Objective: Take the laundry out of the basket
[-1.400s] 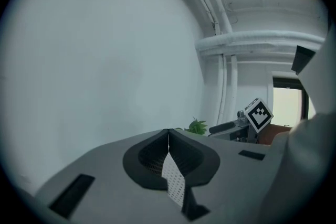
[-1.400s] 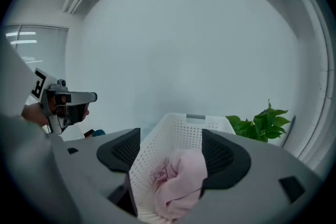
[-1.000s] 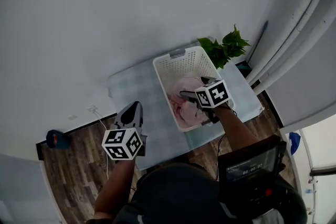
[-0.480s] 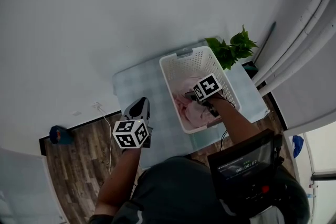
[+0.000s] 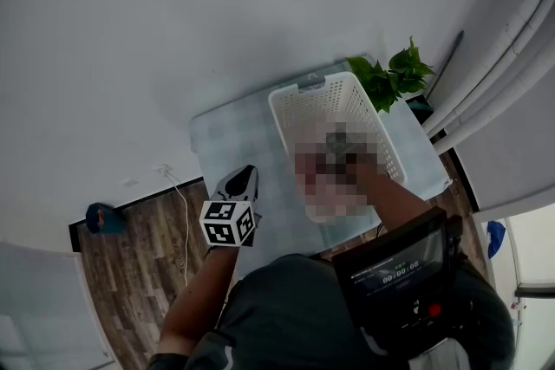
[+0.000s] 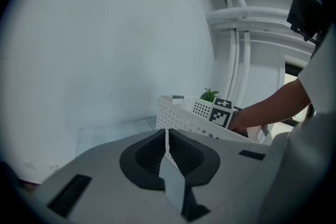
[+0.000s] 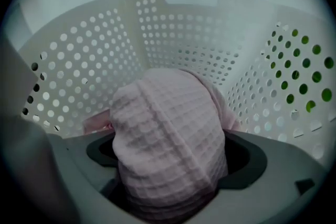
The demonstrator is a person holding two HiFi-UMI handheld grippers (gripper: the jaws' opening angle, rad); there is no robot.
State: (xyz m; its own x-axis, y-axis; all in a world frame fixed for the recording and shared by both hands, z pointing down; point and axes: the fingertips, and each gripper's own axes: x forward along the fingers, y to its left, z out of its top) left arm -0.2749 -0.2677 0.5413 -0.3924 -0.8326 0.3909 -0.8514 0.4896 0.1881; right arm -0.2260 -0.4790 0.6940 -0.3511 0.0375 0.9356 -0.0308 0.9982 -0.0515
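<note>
Lower than a second ago, the right gripper (image 7: 173, 157) has sunk into the white laundry basket (image 5: 340, 102). Its jaws have just been opening and stand wide apart around a pink waffle-weave towel (image 7: 168, 113) lying in the basket. Left of the basket, the left gripper (image 5: 244, 179) has dipped too, jaws together, empty.

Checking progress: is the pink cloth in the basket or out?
In: the pink waffle cloth sits within the perforated walls of the white basket.
</note>
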